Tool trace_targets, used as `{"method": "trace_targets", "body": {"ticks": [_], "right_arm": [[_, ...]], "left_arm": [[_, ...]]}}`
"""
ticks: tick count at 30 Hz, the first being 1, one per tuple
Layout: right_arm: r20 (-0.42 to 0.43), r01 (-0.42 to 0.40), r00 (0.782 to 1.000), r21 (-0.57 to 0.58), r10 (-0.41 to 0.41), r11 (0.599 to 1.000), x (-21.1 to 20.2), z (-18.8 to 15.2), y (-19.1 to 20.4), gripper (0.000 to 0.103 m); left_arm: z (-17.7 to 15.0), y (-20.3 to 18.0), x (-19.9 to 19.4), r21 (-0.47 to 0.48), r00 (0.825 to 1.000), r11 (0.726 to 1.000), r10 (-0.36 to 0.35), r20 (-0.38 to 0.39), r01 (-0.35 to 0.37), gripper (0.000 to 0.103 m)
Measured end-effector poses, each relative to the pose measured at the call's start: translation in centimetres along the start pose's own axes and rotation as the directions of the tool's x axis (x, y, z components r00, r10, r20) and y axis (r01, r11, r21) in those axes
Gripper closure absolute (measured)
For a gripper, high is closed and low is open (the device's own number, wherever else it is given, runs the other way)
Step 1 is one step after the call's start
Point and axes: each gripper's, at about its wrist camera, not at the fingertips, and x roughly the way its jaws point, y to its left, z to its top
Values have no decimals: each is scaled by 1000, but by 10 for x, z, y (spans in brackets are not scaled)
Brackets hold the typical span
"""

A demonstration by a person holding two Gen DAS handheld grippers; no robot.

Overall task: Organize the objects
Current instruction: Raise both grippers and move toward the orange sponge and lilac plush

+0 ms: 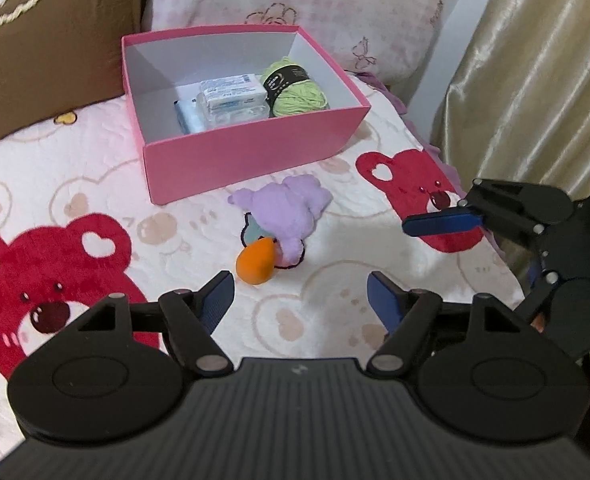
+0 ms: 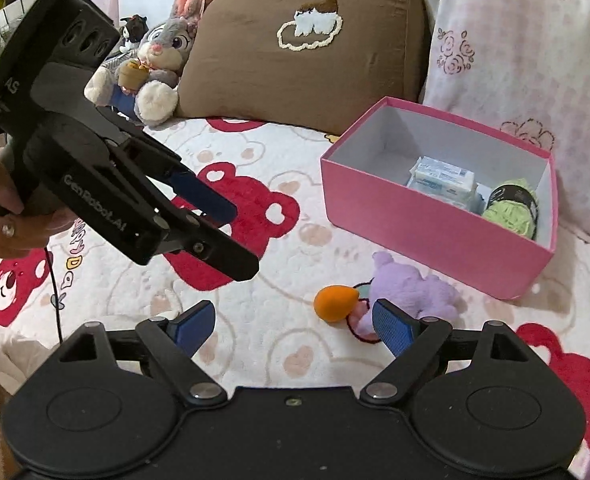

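A purple plush toy [image 1: 285, 216] is seen lying on the bed blanket [image 1: 95, 208], just in front of the near wall of the pink box [image 1: 255, 152] but apart from it. In the left wrist view its long axis is laid from about 1 o'clock to about 7 o'clock, and an orange drop-shaped part [image 1: 255, 266] is found at the 7 o'clock end, with its narrow tip turned towards the toy body. In the right wrist view the same toy [image 2: 409, 292] is laid nearly from 3 o'clock to 9 o'clock, the orange part [image 2: 334, 303] being at the 9 o'clock end.

The box is open at the top. Inside it, a ball of light green yarn [image 1: 299, 88] with a black label is placed against the right wall, and a clear wrapped pack [image 1: 231, 96] is placed beside it, touching or nearly touching; what the pack contains cannot be told.

The left tongs [image 1: 299, 292] are spread, with nothing between the blue pads [image 1: 217, 300]; the orange part is seen just beyond the left pad. The right tongs [image 2: 293, 322] are also spread and empty, and part of the toy is hidden behind the right pad [image 2: 393, 326]. In the right wrist view the left tongs are held by a hand [image 2: 3, 204] at 9 o'clock. A brown pillow [image 2: 295, 60] and a grey rabbit plush [image 2: 155, 68] are seen behind, well apart from the box.
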Motion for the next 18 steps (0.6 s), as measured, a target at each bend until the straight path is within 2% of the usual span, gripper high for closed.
{"method": "trace_targets", "body": {"ticks": [9,13,18], "right_arm": [[31,52,998,-112,-49,992,45,-23,3,14],[32,-2,999,-161,8,987,69,-33,-1,14],[30,3,1000,-141,1,990,98,-40,-9,14]], "left_arm": [[-20,12,31,-14,997,1000,18,77,-17,23],[-29,21,53,-43,997,999,25,79,-22,23],[-41,31,78,-79,995,996,52,83,-46,23]]}}
